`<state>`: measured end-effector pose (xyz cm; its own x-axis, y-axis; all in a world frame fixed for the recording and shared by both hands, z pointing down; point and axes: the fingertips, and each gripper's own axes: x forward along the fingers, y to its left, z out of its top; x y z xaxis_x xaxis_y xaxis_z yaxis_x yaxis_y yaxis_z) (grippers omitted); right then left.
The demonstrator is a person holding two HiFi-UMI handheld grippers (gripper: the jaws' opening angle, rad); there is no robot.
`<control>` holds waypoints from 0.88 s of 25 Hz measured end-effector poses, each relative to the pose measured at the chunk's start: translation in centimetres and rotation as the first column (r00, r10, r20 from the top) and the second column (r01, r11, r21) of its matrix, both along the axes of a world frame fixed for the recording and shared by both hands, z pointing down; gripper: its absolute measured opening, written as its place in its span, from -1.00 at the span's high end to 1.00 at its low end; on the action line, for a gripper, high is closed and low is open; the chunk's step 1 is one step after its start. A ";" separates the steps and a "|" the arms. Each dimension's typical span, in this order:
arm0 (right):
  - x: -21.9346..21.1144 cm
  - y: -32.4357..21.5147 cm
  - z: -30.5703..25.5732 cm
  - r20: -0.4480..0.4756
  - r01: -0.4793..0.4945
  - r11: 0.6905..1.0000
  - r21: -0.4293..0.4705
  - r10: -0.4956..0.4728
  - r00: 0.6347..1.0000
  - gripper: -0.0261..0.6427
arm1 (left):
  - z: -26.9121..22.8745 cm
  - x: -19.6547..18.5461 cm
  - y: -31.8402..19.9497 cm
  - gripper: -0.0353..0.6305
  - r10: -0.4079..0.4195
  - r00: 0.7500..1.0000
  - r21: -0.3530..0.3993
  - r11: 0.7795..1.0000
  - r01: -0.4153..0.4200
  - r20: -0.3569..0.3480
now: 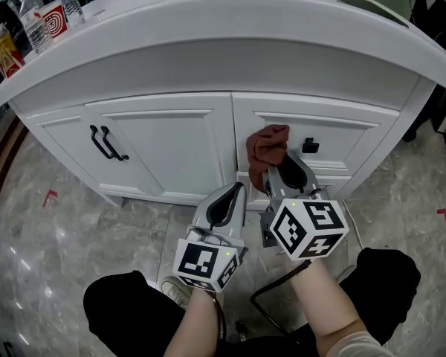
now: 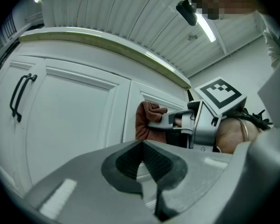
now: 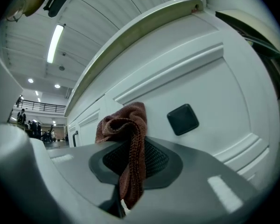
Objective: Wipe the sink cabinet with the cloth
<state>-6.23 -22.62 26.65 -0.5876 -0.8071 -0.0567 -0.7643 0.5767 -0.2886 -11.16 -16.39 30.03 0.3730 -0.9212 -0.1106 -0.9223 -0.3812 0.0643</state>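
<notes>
The right gripper (image 1: 284, 173) has its jaws closed on the brown cloth (image 1: 268, 146), which bunches above the jaw tips against the white sink cabinet (image 1: 171, 151), just beside a black knob (image 1: 310, 146), while the left gripper (image 1: 230, 197) has its jaws together with nothing between them, lower and to the left.

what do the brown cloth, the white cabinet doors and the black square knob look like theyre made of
Reddish-brown cloth: knitted or woven fabric, matte; an open ribbed weave shows, and it hangs in soft folds. White panelled cabinet doors: probably painted wood or board, smooth satin finish with soft sheen. Black square knob: hard and matte, perhaps metal or plastic; cannot tell which.
</notes>
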 end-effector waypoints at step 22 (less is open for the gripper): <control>8.9 1.3 -1.8 -0.036 -0.155 0.987 0.044 0.157 0.987 0.66 | -1.0 6.1 -1.2 0.89 0.110 0.994 0.026 0.994 -0.110 -0.015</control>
<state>2.70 -21.28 24.90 -0.4574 -0.8865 -0.0704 -0.8560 0.4603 -0.2352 -5.04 -17.62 29.05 0.4700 -0.8715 -0.1399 -0.8735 -0.4820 0.0679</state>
